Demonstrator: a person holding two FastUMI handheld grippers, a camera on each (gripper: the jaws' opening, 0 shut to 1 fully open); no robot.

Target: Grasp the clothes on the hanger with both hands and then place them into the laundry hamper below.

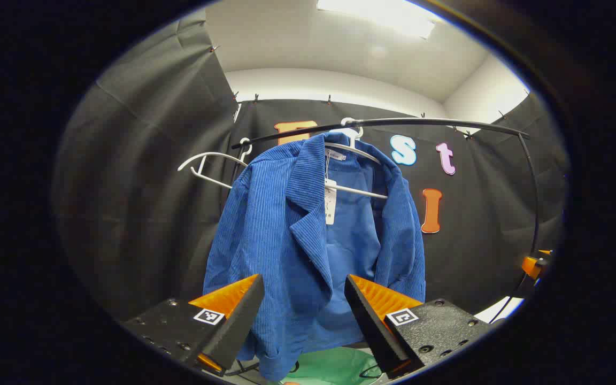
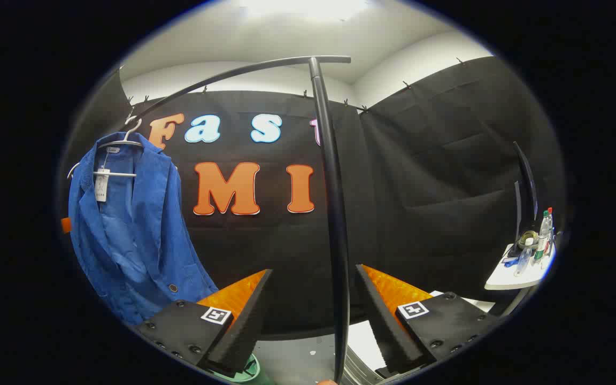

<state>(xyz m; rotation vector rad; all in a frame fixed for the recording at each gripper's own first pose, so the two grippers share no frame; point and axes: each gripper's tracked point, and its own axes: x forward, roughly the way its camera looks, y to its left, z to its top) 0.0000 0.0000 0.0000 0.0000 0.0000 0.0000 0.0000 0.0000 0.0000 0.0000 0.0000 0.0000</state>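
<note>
Left gripper (image 1: 303, 315) is spread wide and holds nothing, with the blue jacket (image 1: 308, 251) hanging lengthwise straight ahead on its white hanger (image 1: 352, 188), so it looks nearer. Right gripper (image 2: 313, 315), equally released, faces the rack's upright pole (image 2: 335, 224); the jacket hangs far to its left.

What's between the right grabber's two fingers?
In the right gripper view, the rack's black upright pole stands in the gap of the open right gripper, untouched.

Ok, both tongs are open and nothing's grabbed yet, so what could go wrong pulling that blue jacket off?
The right tongs straddle the rack's upright pole, away from the blue jacket; they could catch it. The jacket hangs on a white hanger, which may come off too. The spare hanger beside it could be knocked.
</note>
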